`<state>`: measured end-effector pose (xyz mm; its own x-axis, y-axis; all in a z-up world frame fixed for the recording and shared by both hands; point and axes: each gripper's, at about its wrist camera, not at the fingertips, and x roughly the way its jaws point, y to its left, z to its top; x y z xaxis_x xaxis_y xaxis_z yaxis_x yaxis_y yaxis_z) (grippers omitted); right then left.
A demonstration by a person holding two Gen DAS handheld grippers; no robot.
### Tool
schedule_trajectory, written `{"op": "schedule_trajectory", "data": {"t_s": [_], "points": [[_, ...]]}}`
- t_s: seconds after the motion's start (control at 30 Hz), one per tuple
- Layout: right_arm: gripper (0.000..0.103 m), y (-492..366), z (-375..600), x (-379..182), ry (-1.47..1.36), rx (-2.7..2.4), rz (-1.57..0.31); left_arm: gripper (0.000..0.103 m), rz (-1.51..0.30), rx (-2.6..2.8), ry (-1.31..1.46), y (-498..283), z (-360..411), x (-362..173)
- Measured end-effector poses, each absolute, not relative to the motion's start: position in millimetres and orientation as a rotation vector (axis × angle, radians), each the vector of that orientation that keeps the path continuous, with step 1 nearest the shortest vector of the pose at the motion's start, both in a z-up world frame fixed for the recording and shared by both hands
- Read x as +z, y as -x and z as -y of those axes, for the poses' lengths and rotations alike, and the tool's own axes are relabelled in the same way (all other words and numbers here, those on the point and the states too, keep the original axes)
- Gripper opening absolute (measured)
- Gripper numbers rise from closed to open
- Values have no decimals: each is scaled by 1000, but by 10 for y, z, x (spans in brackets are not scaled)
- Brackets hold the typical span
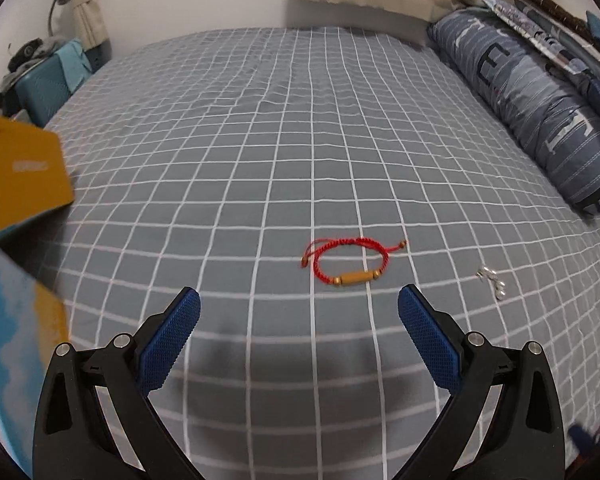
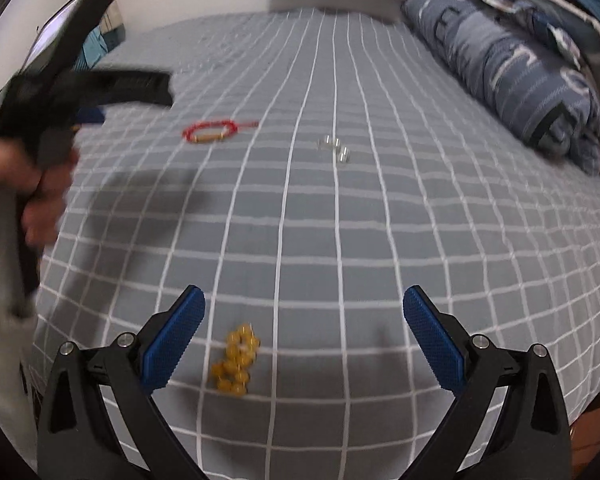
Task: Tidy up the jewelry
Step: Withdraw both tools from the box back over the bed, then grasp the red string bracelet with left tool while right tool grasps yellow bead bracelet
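Note:
A red cord bracelet (image 1: 350, 260) with a tan tube bead lies on the grey checked bed sheet (image 1: 260, 140), just ahead of my left gripper (image 1: 299, 300), which is open and empty. A small silver piece (image 1: 492, 282) lies to its right. In the right wrist view the red bracelet (image 2: 212, 131) and the silver piece (image 2: 335, 149) lie far ahead. A yellow bead bracelet (image 2: 236, 358) lies close in, by the left finger of my open, empty right gripper (image 2: 304, 300). The left gripper's body (image 2: 80, 92) shows blurred at the left, held in a hand.
A yellow and blue box (image 1: 16, 184) with its lid up stands at the left edge of the bed. A blue patterned pillow (image 1: 540, 92) lies along the right side. A teal case (image 1: 40, 88) and a lamp sit beyond the bed's far left.

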<state>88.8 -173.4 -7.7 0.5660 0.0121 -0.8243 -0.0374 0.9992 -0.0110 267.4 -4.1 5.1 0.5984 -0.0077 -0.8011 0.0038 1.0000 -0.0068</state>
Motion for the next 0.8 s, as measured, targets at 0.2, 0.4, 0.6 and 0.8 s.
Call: {"op": "schedule_trajectory", "data": {"t_s": [0.2,0.4,0.6,0.8], "points": [[95,-765,1648,-300,25,50,-1004,97,-966,-5,10,-2983,42,-225],[95,-700,1584,-524,10,86,-1054,95,-1013,-1,-12,-3189,127,-497],[86,-723,1586,-634,-2,93,-1075,89,-1039,-10,-7,-3280,163,-648],[72,-722,1593,-627,1,89,-1074,64,-1033,-22,7,-3307,146,-666]]}}
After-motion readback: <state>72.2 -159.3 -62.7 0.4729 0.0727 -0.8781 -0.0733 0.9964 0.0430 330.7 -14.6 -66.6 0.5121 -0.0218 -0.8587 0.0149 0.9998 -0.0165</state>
